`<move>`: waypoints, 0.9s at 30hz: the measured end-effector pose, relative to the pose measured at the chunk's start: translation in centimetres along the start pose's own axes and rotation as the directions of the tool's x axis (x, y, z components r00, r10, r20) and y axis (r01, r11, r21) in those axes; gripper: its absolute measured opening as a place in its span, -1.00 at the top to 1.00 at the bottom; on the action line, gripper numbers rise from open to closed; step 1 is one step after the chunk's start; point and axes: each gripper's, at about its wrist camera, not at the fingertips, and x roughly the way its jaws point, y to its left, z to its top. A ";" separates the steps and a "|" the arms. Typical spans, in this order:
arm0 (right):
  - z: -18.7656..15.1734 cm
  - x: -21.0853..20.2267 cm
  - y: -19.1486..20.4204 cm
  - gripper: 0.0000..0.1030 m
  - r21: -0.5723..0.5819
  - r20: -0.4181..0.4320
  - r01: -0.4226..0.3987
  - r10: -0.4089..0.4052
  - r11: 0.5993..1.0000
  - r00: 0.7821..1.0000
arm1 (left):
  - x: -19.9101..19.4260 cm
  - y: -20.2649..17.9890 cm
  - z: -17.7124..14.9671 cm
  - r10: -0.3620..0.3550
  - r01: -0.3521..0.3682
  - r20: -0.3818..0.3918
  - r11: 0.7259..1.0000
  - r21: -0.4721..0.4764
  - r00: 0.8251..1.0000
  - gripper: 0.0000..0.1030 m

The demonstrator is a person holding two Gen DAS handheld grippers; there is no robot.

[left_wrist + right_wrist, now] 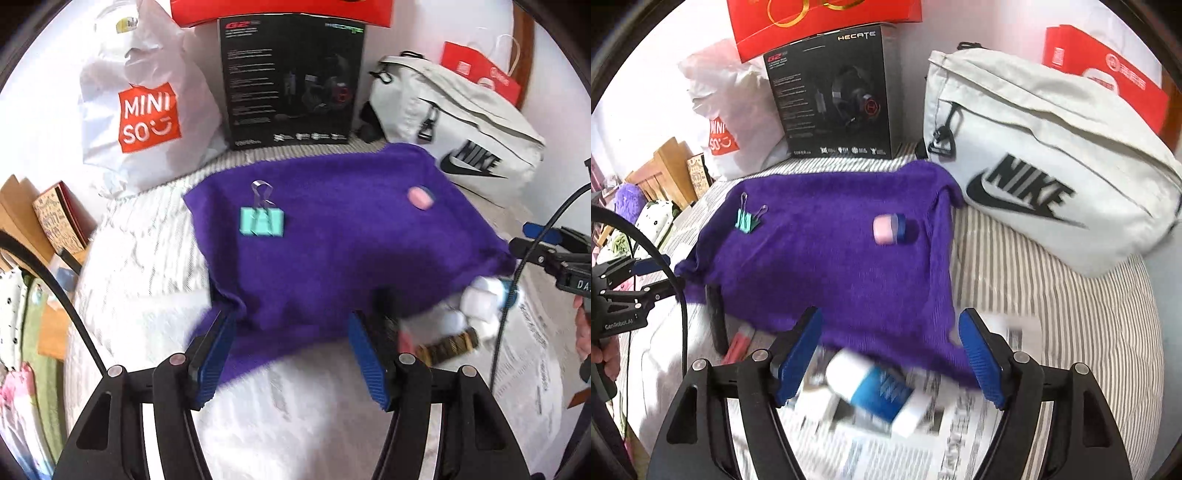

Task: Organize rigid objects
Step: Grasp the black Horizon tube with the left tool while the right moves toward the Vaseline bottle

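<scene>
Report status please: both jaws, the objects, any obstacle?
Left gripper open, empty. Right gripper open above white-blue tube. Binder clip, pink-capped jar on purple cloth. Nothing blocking.

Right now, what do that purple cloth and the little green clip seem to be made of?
Purple cloth: looks like soft, fuzzy fleece or terry, matte, sagging at its edges. Green clip: likely painted metal body with shiny bare wire handles, though blur leaves it uncertain.

Bare purple cloth (pixel 831 266) between the binder clip (pixel 748 218) and pink-capped jar (pixel 889 229) lies open, hemmed behind by the headset box (pixel 834 96) and Nike bag (pixel 1045 162).
</scene>
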 end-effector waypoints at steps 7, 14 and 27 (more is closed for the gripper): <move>-3.7 -2.0 -0.8 -0.47 0.065 -0.006 -0.021 0.021 0.998 1.000 | 1.2 -3.3 -1.9 -0.081 0.081 -0.017 0.997 -0.019 0.997 -0.19; -6.2 -1.8 -1.9 -0.47 0.113 -0.047 -0.042 0.048 0.993 0.998 | 3.0 -4.5 -2.3 -0.065 0.062 -0.051 0.996 -0.058 0.997 -0.19; -7.7 -0.2 -2.5 -0.47 0.121 -0.094 -0.036 0.048 0.992 0.994 | 4.9 -3.7 -2.2 -0.128 0.118 -0.073 0.985 -0.126 0.989 0.28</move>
